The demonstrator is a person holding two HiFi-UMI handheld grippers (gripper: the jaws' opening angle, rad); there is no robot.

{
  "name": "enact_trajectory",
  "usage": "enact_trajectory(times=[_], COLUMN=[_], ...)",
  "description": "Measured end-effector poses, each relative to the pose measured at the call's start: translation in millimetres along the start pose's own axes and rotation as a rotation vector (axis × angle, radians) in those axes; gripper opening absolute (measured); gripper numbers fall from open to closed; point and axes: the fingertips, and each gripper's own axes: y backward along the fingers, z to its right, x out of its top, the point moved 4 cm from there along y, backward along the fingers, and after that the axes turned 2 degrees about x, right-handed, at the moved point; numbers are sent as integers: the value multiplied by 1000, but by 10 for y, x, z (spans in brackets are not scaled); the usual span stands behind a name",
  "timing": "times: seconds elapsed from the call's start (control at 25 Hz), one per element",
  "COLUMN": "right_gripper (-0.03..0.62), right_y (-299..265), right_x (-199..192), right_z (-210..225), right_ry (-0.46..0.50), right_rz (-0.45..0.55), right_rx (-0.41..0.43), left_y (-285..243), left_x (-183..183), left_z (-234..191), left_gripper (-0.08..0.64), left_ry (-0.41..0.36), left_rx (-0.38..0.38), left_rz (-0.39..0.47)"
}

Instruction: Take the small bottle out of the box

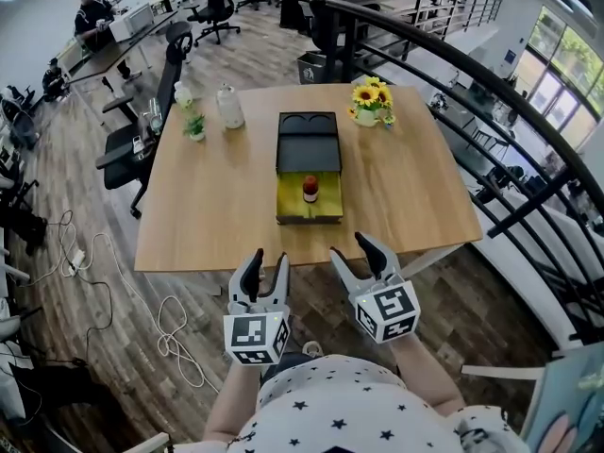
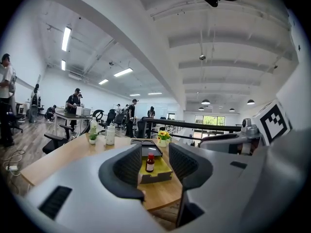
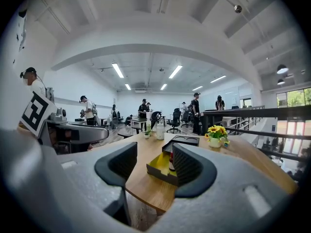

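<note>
The left tongs (image 1: pixel 267 260) and right tongs (image 1: pixel 349 249) both have their jaws apart and hold nothing, and the small bottle (image 1: pixel 310 189) stands in the box (image 1: pixel 309 218) well ahead of them, likely light, hard and slippery, so pinch its middle.

The table (image 1: pixel 208 206) is showing pale wood with a smooth, faint sheen. The box (image 1: pixel 308 144) is looking matt black outside, with a flat yellow lining. The bottle (image 1: pixel 310 192) is looking dark and slightly glossy. The left gripper (image 1: pixel 267 260) and right gripper (image 1: pixel 350 246) are showing matt grey plastic with ribbed black pads (image 2: pixel 127 166).
</note>
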Motion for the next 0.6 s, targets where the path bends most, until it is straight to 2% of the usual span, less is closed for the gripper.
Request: enact_trajectory(times=[0.6], right_gripper=[209], right_y=[-479], right_x=[-1], right_z=[212], right_ry=[5], right_rz=[-19], right_rx=[-29], left_y=[-393], left_x=[-10], left_z=[-274], left_gripper=[164], left_ry=[2], left_rx=[-10], left_rz=[-16])
